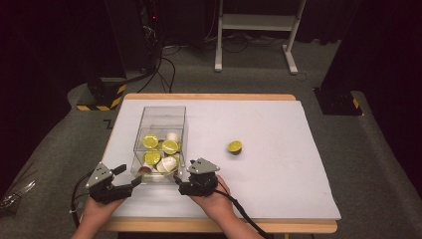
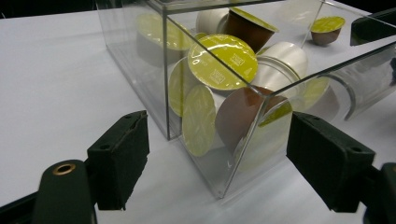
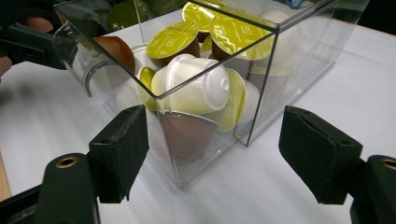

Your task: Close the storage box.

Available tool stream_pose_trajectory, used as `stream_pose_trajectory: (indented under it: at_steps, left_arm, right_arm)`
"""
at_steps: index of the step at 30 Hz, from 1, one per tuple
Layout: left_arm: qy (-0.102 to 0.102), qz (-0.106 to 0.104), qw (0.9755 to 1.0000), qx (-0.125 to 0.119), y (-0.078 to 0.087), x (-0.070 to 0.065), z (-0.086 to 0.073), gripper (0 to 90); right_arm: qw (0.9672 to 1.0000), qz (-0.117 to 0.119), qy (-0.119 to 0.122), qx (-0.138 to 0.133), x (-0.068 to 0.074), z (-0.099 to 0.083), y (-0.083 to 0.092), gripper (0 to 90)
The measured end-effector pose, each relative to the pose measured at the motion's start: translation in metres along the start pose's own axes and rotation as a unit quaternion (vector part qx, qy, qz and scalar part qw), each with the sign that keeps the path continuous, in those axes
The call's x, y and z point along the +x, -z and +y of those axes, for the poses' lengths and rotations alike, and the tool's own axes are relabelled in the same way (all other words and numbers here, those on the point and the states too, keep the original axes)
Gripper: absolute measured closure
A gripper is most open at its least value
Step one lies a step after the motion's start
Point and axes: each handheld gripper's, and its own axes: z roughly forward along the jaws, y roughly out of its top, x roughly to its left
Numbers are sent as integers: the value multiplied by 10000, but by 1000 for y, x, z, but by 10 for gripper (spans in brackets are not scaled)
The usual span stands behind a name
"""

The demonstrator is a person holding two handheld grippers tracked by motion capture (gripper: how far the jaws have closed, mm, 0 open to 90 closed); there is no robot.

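Note:
A clear plastic box point(image 1: 164, 112) on the white table holds several coffee capsules point(image 1: 160, 152) with yellow-green lids and white or brown bodies. One more capsule point(image 1: 235, 146) lies alone on the table to the box's right. My left gripper point(image 1: 128, 176) sits at the box's near left corner, my right gripper point(image 1: 180, 178) at its near right corner. In the left gripper view the jaws point(image 2: 224, 163) stand wide apart around a corner of the box point(image 2: 135, 42), pads off its walls. The right gripper point(image 3: 219, 156) likewise straddles a corner of the box point(image 3: 299, 42), open.
The white table top point(image 1: 278, 174) has a wooden front edge just behind the hands. A white stand point(image 1: 259, 22) and dark equipment with cables stand on the floor beyond the table. A cable trails from the right gripper toward the front edge.

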Motion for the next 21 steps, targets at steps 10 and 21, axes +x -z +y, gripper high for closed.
stream_pose_trajectory:
  at_steps: [10, 21]
  left_arm:
    - [97, 78, 9999, 75, -12, 12, 6, 216]
    - [158, 202, 9996, 79, -23, 22, 11, 216]
  right_arm:
    - [9999, -136, -40, -13, -10, 6, -10, 246]
    - [9996, -244, -113, -41, -19, 12, -21, 250]
